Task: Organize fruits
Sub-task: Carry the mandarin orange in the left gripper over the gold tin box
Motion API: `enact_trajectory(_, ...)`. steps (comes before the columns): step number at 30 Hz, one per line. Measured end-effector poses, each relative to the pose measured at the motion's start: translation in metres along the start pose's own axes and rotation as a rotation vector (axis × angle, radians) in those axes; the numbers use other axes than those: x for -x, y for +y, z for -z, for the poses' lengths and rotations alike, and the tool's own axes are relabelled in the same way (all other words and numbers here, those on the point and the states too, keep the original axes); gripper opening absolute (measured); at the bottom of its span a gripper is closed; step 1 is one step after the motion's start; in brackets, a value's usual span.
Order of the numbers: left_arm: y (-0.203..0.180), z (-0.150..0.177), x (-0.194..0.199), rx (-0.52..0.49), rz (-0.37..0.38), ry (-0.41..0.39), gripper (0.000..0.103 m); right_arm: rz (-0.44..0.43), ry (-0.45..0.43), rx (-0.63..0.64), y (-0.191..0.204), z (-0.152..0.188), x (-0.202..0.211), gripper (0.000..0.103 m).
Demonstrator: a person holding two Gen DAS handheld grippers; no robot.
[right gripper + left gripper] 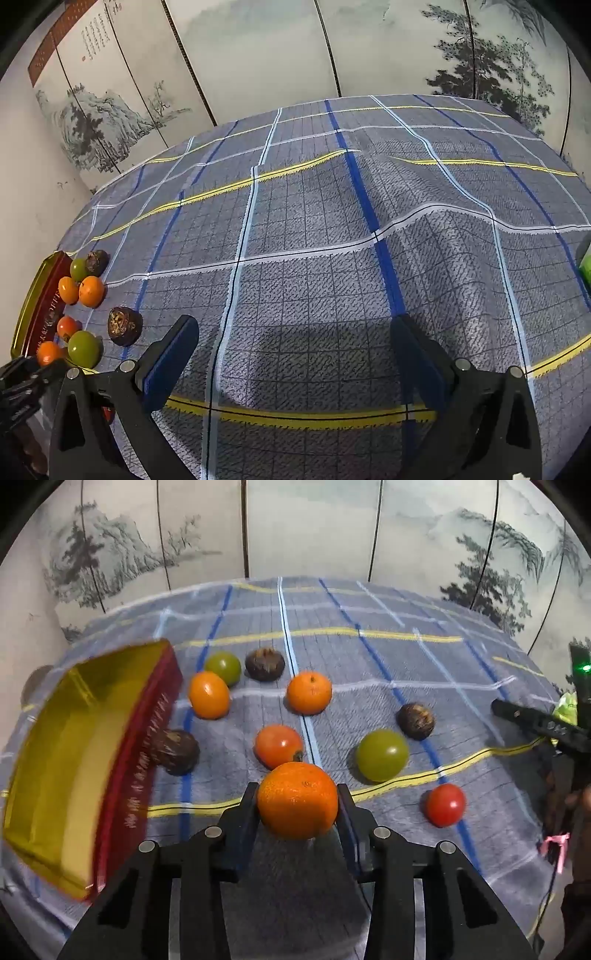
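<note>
My left gripper (297,805) is shut on an orange mandarin (297,800) and holds it above the plaid cloth. Ahead lie several fruits: two more mandarins (309,692) (209,694), a persimmon (278,746), two green fruits (382,754) (224,667), a red tomato (445,805) and three dark brown fruits (416,720). A red tin box with a gold inside (74,760) stands at the left, blurred. My right gripper (291,354) is open and empty over bare cloth; the fruit cluster (88,291) and the box (40,306) are at its far left.
The table is covered by a wrinkled blue-grey plaid cloth (332,229). A painted folding screen (258,48) stands behind it. A green object (585,266) lies at the right edge. The right gripper's finger (535,723) shows at the left view's right side.
</note>
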State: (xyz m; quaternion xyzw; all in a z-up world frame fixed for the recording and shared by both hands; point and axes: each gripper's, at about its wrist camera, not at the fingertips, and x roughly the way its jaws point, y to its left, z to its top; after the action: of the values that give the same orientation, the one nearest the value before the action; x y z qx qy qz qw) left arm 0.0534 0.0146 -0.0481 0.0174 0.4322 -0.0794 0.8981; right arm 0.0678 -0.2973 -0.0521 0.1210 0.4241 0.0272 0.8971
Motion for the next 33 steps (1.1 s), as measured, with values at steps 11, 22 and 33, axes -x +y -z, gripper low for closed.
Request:
enact_trajectory(11,-0.006,-0.002,0.063,-0.035,-0.071,-0.093,0.041,0.032,0.009,0.021,0.003,-0.001,-0.001,0.103)
enact_trajectory(22,0.012,-0.003,0.08,-0.017,-0.107,-0.112,0.041,0.088,0.037,0.053,0.012,0.001,-0.005,0.103)
enact_trajectory(33,0.048,-0.001,0.08,0.019,-0.164,-0.107,0.041,0.095,0.048,0.052,0.015,0.002,-0.007,0.103)
